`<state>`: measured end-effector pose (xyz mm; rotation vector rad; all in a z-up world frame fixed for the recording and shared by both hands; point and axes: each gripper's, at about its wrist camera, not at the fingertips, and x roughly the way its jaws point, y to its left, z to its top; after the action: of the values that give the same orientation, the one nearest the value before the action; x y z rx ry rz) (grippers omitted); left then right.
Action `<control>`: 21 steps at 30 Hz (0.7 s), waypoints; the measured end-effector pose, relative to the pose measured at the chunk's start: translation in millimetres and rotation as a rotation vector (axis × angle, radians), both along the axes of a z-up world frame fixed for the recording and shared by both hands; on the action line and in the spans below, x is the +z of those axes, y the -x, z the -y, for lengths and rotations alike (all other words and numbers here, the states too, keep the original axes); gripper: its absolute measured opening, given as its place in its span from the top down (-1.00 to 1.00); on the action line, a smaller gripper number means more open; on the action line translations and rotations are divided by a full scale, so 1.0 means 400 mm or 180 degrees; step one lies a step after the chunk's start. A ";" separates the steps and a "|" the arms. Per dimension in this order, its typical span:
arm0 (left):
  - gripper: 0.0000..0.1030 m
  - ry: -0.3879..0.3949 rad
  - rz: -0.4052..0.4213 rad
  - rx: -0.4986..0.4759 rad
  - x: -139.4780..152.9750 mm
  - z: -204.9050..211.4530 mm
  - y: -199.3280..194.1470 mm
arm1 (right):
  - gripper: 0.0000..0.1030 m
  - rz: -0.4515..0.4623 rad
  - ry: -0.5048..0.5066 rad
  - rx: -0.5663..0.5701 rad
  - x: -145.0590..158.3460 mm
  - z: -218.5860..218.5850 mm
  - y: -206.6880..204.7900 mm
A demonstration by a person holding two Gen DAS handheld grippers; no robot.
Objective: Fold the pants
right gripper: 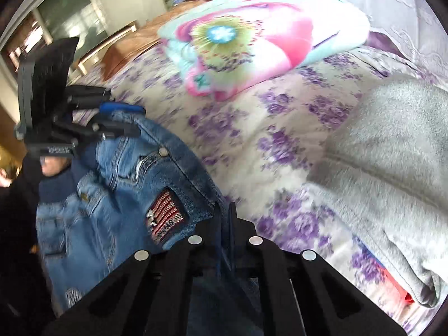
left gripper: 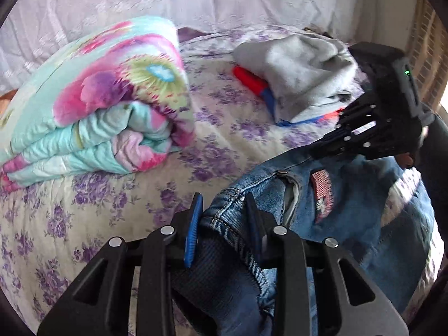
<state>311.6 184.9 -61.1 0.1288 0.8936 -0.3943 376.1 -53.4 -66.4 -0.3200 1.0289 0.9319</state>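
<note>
The pants are blue denim jeans (left gripper: 350,210) with a red striped patch (left gripper: 323,193), held up by the waistband above a floral bedspread. My left gripper (left gripper: 224,210) is shut on one waistband corner, which bunches between its blue pads (left gripper: 194,229). My right gripper (right gripper: 225,218) is shut on the other waistband corner, its jaws nearly together on the denim. The jeans (right gripper: 112,196) hang between the two grippers. The right gripper (left gripper: 330,142) shows in the left wrist view, and the left gripper (right gripper: 123,120) shows in the right wrist view.
A rolled floral quilt (left gripper: 92,106) lies at the back left of the bed (left gripper: 84,238). A grey garment (left gripper: 299,70) over red and blue cloth (left gripper: 252,79) lies at the back right. A white curtain (left gripper: 196,0) hangs behind the bed.
</note>
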 end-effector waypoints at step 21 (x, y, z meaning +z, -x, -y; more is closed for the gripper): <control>0.43 0.0207 0.0512 -0.0593 0.143 -0.041 0.467 | 0.91 0.0412 -0.0276 -0.0069 0.194 0.024 0.601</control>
<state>124.8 201.2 -4.0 0.1820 0.7115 -0.5780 135.9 -63.2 11.1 -0.2925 0.8693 0.9215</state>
